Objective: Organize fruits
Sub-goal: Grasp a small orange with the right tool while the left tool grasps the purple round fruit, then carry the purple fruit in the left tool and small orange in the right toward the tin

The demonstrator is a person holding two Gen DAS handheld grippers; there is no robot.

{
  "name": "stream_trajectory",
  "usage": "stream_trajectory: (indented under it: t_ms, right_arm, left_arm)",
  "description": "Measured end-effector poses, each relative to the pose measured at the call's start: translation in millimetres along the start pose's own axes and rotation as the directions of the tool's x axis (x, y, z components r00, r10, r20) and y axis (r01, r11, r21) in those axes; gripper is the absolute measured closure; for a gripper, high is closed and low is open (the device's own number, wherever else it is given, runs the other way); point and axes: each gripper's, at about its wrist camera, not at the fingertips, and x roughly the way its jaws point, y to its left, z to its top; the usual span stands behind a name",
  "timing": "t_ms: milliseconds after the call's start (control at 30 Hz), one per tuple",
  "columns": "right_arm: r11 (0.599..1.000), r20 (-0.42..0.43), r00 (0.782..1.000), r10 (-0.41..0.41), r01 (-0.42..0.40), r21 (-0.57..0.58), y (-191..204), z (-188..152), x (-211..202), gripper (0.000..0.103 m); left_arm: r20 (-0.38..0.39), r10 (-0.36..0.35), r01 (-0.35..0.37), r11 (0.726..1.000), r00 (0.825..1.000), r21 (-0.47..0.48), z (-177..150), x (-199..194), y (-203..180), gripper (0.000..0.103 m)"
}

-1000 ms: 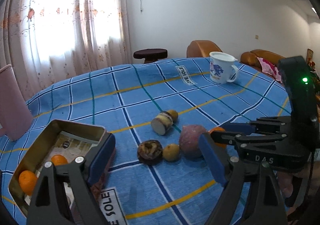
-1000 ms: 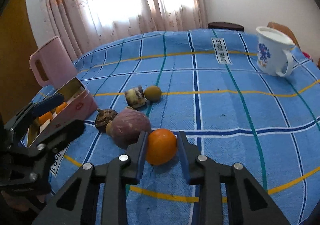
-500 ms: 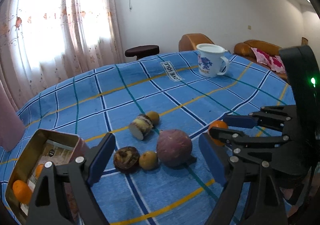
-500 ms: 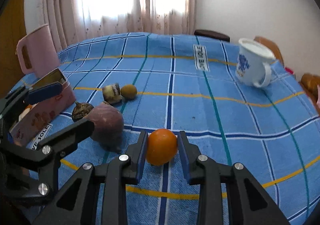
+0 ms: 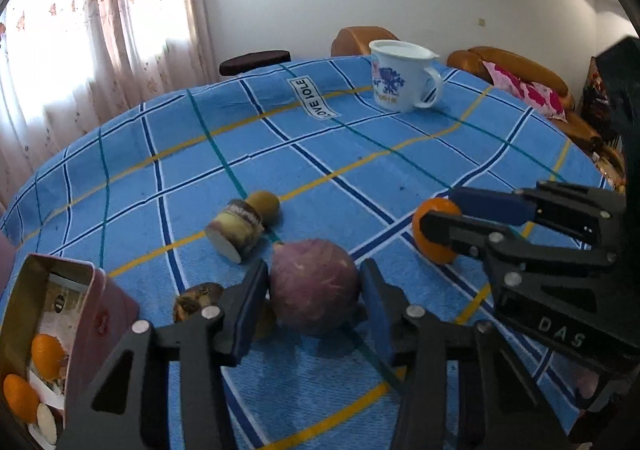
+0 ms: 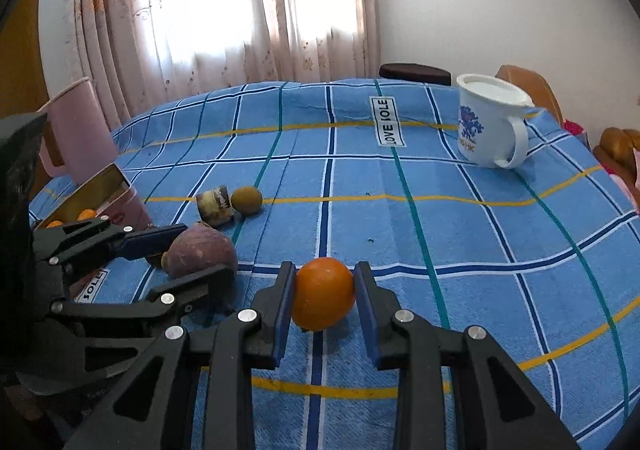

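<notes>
A round purple fruit (image 5: pixel 314 286) lies on the blue checked tablecloth. My left gripper (image 5: pixel 313 270) straddles it with its jaws closing, and both blue pads touch its sides. The right wrist view shows the same: the left gripper (image 6: pixel 204 250) flanks the purple fruit (image 6: pixel 202 252). My right gripper (image 6: pixel 325 270) is shut on an orange (image 6: pixel 323 300) just above the cloth. From the left wrist view, that right gripper (image 5: pixel 438 205) and its orange (image 5: pixel 440 256) are at the right. A pink tin (image 5: pixel 100 314) at the lower left holds oranges (image 5: pixel 46 356).
A cut brown stub (image 5: pixel 236 234), a small olive fruit (image 5: pixel 266 205) and a dark wrinkled fruit (image 5: pixel 196 300) lie close to the purple one. A white mug (image 5: pixel 400 79) stands at the far right, a pink jug (image 6: pixel 78 129) behind the tin (image 6: pixel 120 193).
My left gripper has come forward and down from the tin to the purple fruit, and its wide jaws have narrowed onto it. The right gripper keeps its hold on the orange.
</notes>
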Motion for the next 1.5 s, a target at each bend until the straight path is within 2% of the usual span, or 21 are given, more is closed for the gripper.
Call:
stream_trajectory:
  t_ms: [133,300,833,1500]
  right_arm:
    - [1.000,0.041,0.999,0.001,-0.001,0.004,-1,-1,-9,0.071]
    - [1.000,0.097,0.995,0.014,-0.013,-0.014,2,-2,-19,0.072]
    - [0.998,0.206,0.978,0.026,-0.014,-0.057,10,-6,-38,0.071]
    - [0.997,0.297,0.954,0.031,-0.010,-0.072,11,-11,-54,0.072]
  left_arm:
    - [0.020,0.006,-0.006,1.000,1.000,-0.011,-1,-5,2,0.054]
    - [0.085,0.024,-0.023,1.000,0.996,-0.019,-3,-18,3,0.054]
    - [0.243,0.102,-0.090,0.994,0.965,-0.058,-7,-47,6,0.054]
    - [0.334,0.129,-0.101,0.990,0.934,-0.099,-16,-67,10,0.054]
